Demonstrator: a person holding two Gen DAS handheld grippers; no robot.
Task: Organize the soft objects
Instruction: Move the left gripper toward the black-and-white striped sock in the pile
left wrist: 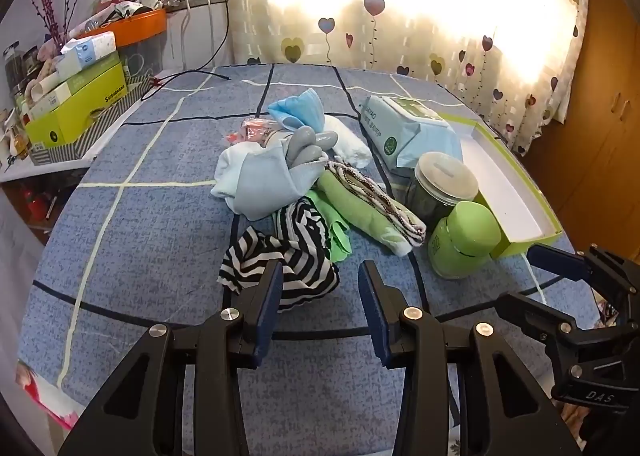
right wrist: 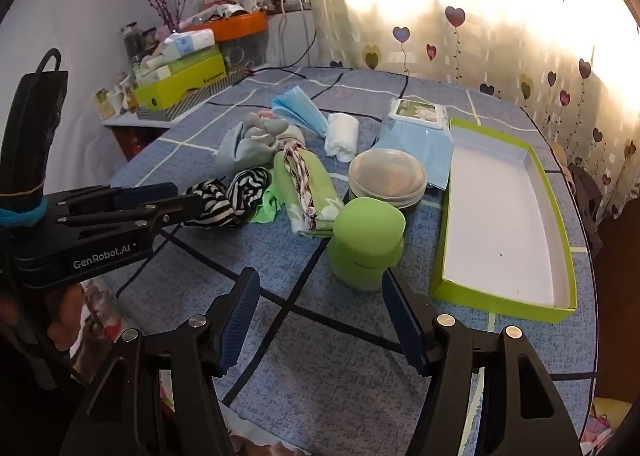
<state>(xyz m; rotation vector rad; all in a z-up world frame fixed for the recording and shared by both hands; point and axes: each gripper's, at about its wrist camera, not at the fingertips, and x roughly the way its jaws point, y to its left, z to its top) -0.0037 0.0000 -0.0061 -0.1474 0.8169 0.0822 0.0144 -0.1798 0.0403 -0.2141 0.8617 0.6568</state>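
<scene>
We are watching both grippers hovering over a blue checked bedspread (right wrist: 352,368); the left gripper (left wrist: 320,284) is standing spread, its left pad just beside the black-and-white striped cloth (left wrist: 280,260), nothing pinched; the right gripper (right wrist: 320,292) is gaping wide and empty, near the green jar (right wrist: 366,244). The soft pile is lying mid-bed: striped cloth nearest, a green rolled towel (right wrist: 304,192) right of it, pale blue cloth (left wrist: 260,180) and blue face mask (left wrist: 298,110) farther; an empty green-edged box (right wrist: 560,216) is lying at the right.
</scene>
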